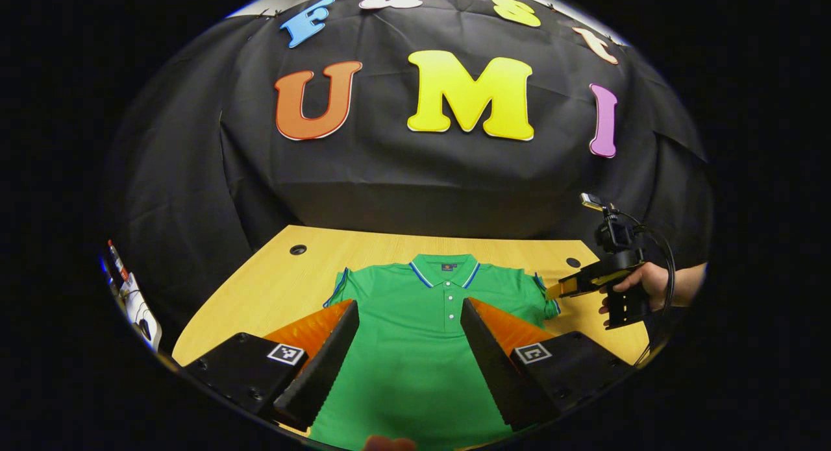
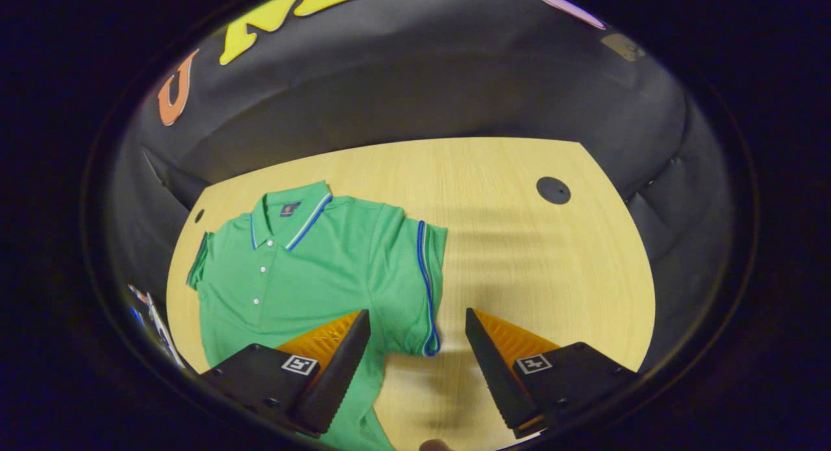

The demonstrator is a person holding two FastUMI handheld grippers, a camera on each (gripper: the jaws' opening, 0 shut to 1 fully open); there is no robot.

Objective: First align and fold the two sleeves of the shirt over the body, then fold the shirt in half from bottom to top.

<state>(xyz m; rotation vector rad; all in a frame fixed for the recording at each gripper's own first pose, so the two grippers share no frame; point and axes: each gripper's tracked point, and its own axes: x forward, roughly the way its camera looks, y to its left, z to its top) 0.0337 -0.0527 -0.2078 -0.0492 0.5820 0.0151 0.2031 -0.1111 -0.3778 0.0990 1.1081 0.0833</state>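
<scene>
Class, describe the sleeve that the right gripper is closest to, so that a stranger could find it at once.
Start at the wooden table, where a green polo shirt lies flat, collar towards the booth wall. The sleeve sticks out just ahead of the open right gripper. A blue stripe along its cuff borders bare wood.

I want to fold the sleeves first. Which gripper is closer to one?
Right. The right gripper is open just over the shirt's blue-trimmed sleeve; the left gripper hovers above the shirt's middle.

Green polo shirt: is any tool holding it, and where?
No. The green polo shirt lies flat on the table; the left tool and right tool are open, holding nothing.
</scene>
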